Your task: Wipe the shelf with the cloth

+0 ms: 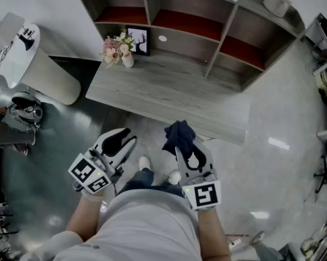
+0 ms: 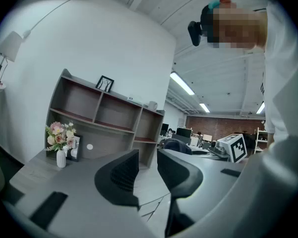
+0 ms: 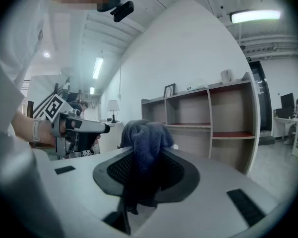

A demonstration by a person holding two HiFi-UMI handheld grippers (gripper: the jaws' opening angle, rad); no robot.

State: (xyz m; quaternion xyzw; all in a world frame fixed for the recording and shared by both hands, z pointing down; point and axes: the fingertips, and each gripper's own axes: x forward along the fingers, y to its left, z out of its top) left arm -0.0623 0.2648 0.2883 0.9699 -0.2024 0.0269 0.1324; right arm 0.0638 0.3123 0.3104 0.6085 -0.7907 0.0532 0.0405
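Lower centre of the head view, the right gripper (image 1: 186,150) has its jaws clamped on the dark blue cloth (image 1: 178,135), which is bunched over the tips ready for wiping. The shelf (image 1: 231,32) spans the top of the frame, well apart and not yet touched. Lower left, the left gripper (image 1: 117,144) is empty, jaws narrowly parted, probably kept free to shift the flower vase (image 1: 128,60).

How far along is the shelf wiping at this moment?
Done: the cloth is picked up and clamped in the right hand-held gripper. In hand: it is held in front of the shelf, not touching it. The left hand-held gripper is open and empty. Left: all the wiping; the flowers and picture frame stand on the surface.
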